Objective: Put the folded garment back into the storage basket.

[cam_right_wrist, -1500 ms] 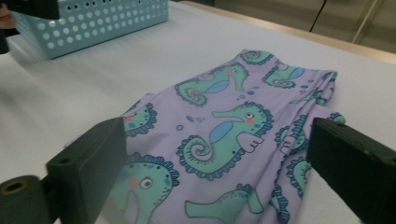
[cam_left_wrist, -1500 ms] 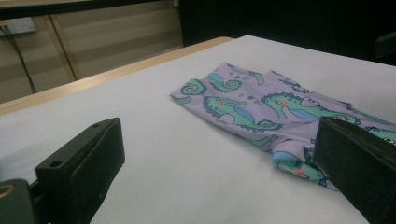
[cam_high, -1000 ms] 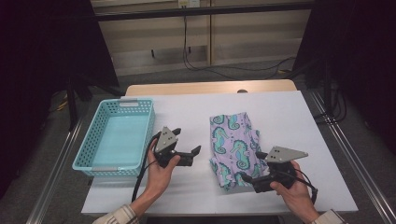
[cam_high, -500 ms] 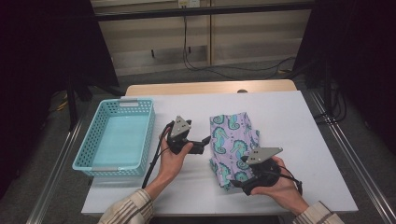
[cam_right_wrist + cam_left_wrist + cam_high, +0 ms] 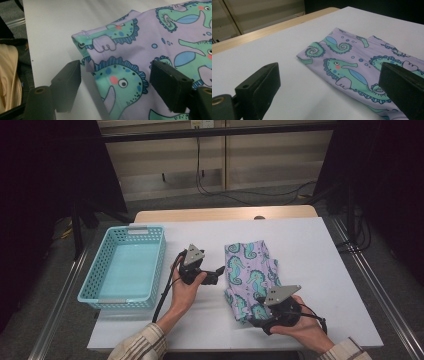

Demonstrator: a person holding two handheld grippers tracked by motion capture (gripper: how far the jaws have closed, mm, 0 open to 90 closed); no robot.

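The white rectangular surface [image 5: 310, 250] carries all items. A turquoise perforated plastic basket [image 5: 102, 270] stands on its left part, well apart from the cloth. The folded lilac cloth printed with green seahorses [image 5: 247, 270] lies flat right of the surface's centre, its near end towards the person.

The left gripper [image 5: 216, 271], held in the person's left hand [image 5: 186, 287], sits just left of the cloth's left edge. In the left gripper view its jaws stand released and wide, one over bare surface, the other over the cloth, nothing between the pads.

The right gripper [image 5: 256, 318], held in the right hand [image 5: 300, 326], is at the cloth's near end. Its jaws have just been closing; in the right gripper view they straddle the cloth's near corner [image 5: 82, 45], pads not yet pressing.
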